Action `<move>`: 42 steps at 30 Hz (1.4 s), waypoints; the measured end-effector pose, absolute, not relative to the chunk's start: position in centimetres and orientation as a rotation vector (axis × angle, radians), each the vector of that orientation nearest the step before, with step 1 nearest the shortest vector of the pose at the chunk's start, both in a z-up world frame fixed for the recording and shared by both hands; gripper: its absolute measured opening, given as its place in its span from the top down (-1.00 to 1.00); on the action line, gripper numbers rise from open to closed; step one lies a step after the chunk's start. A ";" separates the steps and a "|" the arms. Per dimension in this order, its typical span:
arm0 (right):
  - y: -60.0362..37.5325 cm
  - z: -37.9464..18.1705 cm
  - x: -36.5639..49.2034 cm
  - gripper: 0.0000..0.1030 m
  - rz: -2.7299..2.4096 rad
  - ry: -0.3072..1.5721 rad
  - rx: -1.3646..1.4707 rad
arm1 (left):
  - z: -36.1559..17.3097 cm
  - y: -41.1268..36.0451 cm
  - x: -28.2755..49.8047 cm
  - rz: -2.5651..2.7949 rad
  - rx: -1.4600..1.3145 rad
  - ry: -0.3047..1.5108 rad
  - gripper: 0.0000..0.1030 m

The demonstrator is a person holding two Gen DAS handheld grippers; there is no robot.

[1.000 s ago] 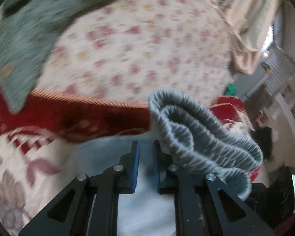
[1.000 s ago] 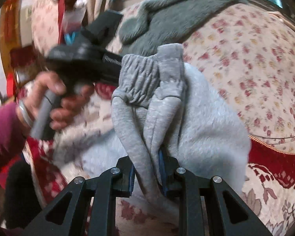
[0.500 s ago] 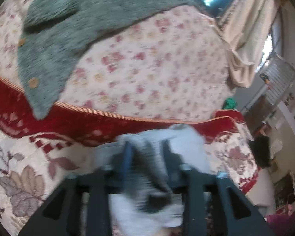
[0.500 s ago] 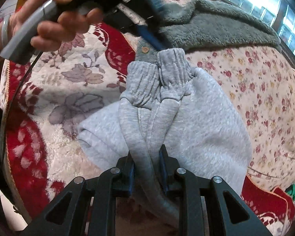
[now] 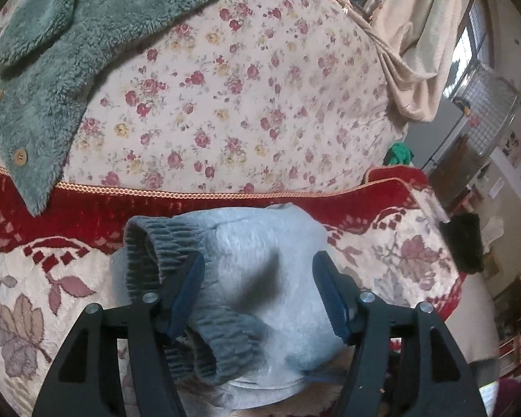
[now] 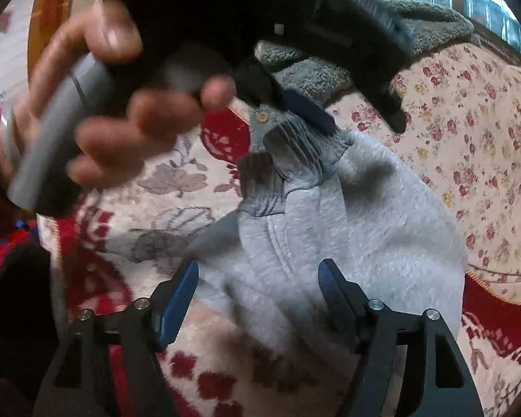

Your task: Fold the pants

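Both grippers are let go right now: the left gripper (image 5: 257, 295) has its blue pads spread wide over the grey pants (image 5: 260, 278), and the right gripper (image 6: 257, 295) is spread just as wide on its side, nothing pinched in either. The pants sit in a compact folded bundle on the red and cream patterned rug (image 5: 34, 278), right up against the gold-trimmed edge of the floral cover (image 5: 243, 87) on the far side. The ribbed elastic cuffs (image 5: 149, 250) poke out on the left of the bundle in the left wrist view, and one cuff curls round near the left finger. In the right wrist view the person's left hand (image 6: 114, 111) is close and blurred, gripping the grey handle of the other tool above the cuffs. A fuzzy teal-grey cardigan (image 5: 59, 52) with wooden buttons lies on the floral cover, far left, just beside the pants' cuffs. Looks to me like the fold is pretty much done. What could go wrong: the fleece is thick and springy, so with nothing holding it the top layer may creep open. Also that cuff is near enough to the left finger that pulling away carelessly could snag it and drag the bundle apart.
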State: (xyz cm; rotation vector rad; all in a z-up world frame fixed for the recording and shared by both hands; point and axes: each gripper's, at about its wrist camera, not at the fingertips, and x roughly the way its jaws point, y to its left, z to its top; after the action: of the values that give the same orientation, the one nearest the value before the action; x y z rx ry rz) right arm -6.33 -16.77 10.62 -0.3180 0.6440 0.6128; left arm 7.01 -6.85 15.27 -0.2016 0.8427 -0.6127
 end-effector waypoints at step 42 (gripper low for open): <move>-22.9 8.5 8.1 -0.59 0.378 0.770 -0.005 | 4.7 -2.5 4.5 -0.312 -0.233 0.937 -0.71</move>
State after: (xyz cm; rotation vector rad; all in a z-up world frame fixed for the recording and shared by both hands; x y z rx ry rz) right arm 8.13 -22.87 8.48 -0.0048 0.7700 0.3775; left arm 4.51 -2.50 4.69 -0.2335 0.9374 -0.3121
